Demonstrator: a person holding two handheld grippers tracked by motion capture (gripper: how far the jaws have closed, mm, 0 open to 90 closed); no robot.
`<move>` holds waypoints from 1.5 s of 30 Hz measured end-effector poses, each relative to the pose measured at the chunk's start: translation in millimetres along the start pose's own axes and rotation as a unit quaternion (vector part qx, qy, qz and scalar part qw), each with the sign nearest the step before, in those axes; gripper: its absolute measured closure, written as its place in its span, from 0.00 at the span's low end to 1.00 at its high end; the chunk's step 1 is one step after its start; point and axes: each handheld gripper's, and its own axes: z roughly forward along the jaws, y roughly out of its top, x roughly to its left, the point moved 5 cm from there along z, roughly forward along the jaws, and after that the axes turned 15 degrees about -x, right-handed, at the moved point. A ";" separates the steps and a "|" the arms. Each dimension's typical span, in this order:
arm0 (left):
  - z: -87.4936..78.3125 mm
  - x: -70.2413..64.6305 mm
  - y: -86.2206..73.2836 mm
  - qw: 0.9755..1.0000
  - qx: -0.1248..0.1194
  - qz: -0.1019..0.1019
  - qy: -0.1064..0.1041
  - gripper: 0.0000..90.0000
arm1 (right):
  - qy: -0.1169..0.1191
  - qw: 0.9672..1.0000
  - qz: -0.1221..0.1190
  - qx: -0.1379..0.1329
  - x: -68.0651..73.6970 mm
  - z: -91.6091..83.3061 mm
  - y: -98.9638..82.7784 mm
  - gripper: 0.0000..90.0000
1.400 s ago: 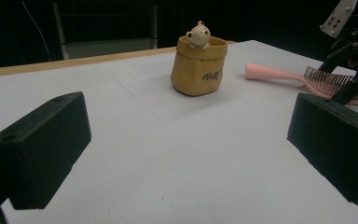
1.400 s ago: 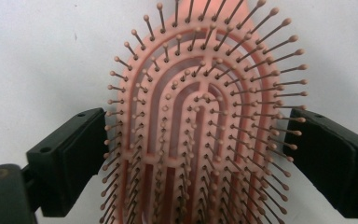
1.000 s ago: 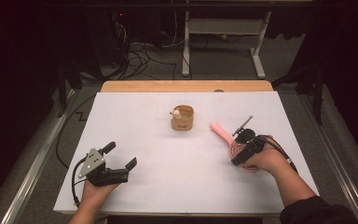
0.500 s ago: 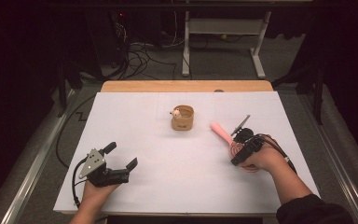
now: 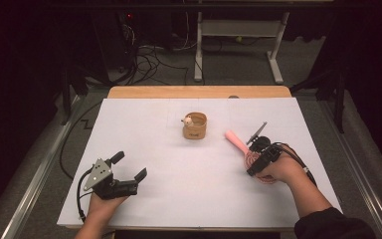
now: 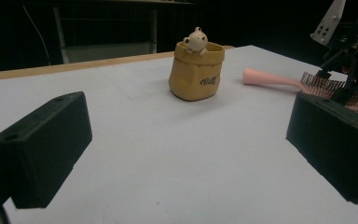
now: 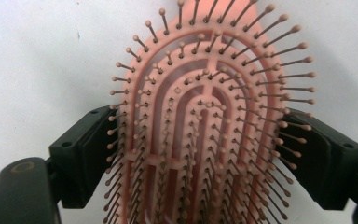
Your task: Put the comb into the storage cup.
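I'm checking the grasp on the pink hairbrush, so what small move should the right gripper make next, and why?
Probably close the right gripper a little further. Its jaws have just been closing and now flank the head of the pink hairbrush, bristles up on the white table, but whether the pads press on the frame yet is unclear. Lifting should wait for a firm pinch. The left gripper rests open, apart.

dark script logo on tan pouch [image 6: 196, 74], illegible
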 end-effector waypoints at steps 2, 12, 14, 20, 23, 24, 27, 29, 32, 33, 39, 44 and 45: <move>0.1 -0.1 -0.1 1.000 0.000 0.000 0.000 0.01 | 0.000 1.000 0.000 -0.001 -0.4 -0.1 0.0 0.20; -1.1 0.1 0.4 1.000 0.000 0.000 0.001 0.01 | 0.000 1.000 0.009 -0.005 -1.9 -1.4 0.0 0.22; -1.4 0.4 0.5 1.000 0.000 0.000 0.002 0.01 | 0.001 1.000 0.012 -0.005 -2.2 -1.6 0.1 0.23; -2.3 1.2 1.1 1.000 -0.001 0.000 0.004 0.01 | -0.001 1.000 0.019 -0.014 -2.6 -2.3 -0.6 0.23; -2.9 1.1 1.6 1.000 -0.003 -0.001 0.004 0.01 | -0.004 0.999 0.026 -0.023 -2.6 -2.8 -1.1 0.23; -3.0 1.3 1.6 1.000 -0.003 -0.001 0.004 0.01 | -0.005 0.999 0.027 -0.026 -3.0 -3.4 -1.3 0.23; -3.3 1.5 1.6 1.000 -0.004 -0.002 0.005 0.01 | -0.006 0.999 0.033 -0.038 -3.3 -4.6 -2.0 0.23; -3.5 1.6 1.9 1.000 -0.005 -0.002 0.005 0.01 | -0.005 0.998 0.035 -0.047 -4.3 -6.4 -2.9 0.23; -3.6 2.2 1.9 1.000 -0.004 -0.003 0.006 0.01 | -0.004 0.997 0.042 -0.066 -5.0 -10.6 -2.9 0.23; -3.6 2.0 1.9 1.000 -0.005 -0.003 0.006 0.01 | -0.005 0.996 0.043 -0.072 -5.6 -13.0 -2.9 0.23; -3.3 1.2 1.8 1.000 -0.005 -0.001 0.004 0.01 | -0.013 0.993 0.049 -0.111 -7.3 -25.1 -4.8 0.23; -3.3 1.1 1.6 1.000 -0.005 -0.001 0.005 0.01 | -0.022 0.988 0.047 -0.142 -5.9 -33.0 -8.2 0.23; -3.3 1.1 1.5 1.000 -0.005 -0.001 0.004 0.01 | -0.021 0.987 0.047 -0.150 -5.0 -34.2 -8.9 0.23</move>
